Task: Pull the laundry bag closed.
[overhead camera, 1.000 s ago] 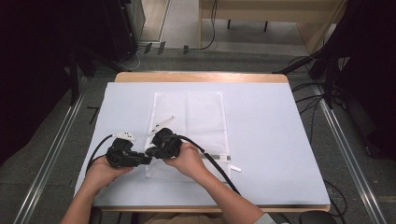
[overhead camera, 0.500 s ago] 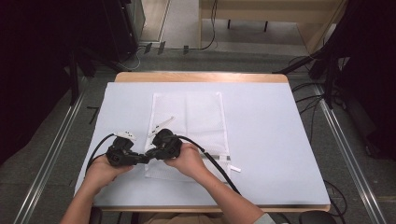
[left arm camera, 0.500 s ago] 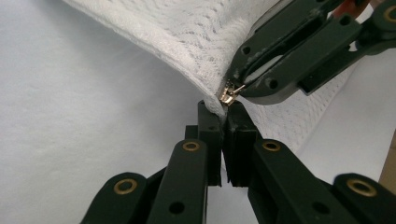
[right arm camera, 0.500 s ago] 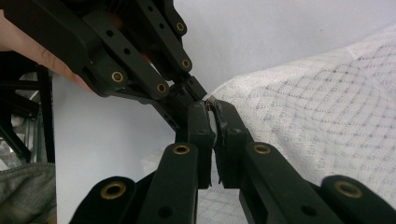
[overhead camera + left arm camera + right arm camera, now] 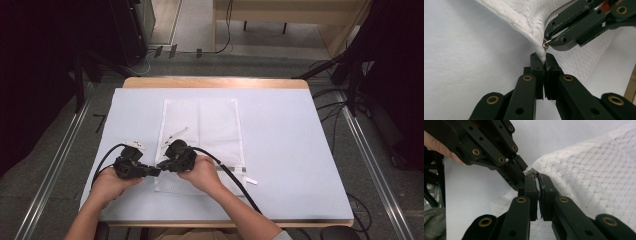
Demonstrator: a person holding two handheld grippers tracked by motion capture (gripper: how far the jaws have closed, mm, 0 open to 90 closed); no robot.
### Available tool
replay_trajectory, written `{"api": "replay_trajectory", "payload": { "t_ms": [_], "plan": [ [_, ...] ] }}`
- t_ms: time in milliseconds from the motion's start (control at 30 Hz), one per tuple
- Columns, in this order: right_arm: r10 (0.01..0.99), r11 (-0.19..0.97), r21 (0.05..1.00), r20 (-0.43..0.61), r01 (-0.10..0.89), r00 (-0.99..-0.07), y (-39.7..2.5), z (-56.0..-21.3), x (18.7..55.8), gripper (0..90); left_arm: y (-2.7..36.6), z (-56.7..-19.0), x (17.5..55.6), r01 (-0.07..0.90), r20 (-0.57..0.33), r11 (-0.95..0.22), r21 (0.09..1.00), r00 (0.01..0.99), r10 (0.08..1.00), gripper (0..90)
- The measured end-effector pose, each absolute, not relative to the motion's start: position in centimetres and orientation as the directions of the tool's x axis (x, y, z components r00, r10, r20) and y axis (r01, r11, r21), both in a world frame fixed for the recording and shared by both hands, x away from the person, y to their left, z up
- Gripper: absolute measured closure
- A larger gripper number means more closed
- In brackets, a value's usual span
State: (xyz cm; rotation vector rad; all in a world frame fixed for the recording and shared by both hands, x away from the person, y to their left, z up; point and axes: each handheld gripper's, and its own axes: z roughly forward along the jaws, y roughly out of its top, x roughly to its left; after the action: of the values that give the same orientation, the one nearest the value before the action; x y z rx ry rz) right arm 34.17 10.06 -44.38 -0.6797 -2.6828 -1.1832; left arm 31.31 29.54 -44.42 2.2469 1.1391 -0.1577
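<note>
Left gripper (image 5: 156, 170) at 7 o'clock on the table (image 5: 300, 150): jaws clamped on the near-left corner of the white mesh bag (image 5: 210, 120). Right gripper (image 5: 161, 165) just beside it, jaws pinched on the metal zipper pull (image 5: 545, 44). Risk: the small pull slips out if tugged sideways; mesh may tear or bunch.

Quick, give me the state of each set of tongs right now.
Left tongs: closed, pinching the corner of the white mesh bag.
Right tongs: closed on the bag's small metal zipper pull.
</note>
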Motion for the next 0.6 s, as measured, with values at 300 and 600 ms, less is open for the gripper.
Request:
{"api": "replay_trajectory", "payload": {
  "t_ms": [300, 600],
  "plan": [
    [0.348, 0.584, 0.675, 0.292, 0.45, -0.891, 9.85, -44.68, 34.07, 88.2, 29.72, -44.26, 31.23, 0.765, -0.364, -0.439, 0.472, 0.623, 0.693, 89.0],
    [0.349, 0.57, 0.687, 0.294, 0.45, -0.89, 9.53, -45.01, 34.16, 88.4, 29.62, -43.97, 31.1, 0.758, -0.34, -0.445, 0.476, 0.625, 0.702, 89.7]
  ]
}}
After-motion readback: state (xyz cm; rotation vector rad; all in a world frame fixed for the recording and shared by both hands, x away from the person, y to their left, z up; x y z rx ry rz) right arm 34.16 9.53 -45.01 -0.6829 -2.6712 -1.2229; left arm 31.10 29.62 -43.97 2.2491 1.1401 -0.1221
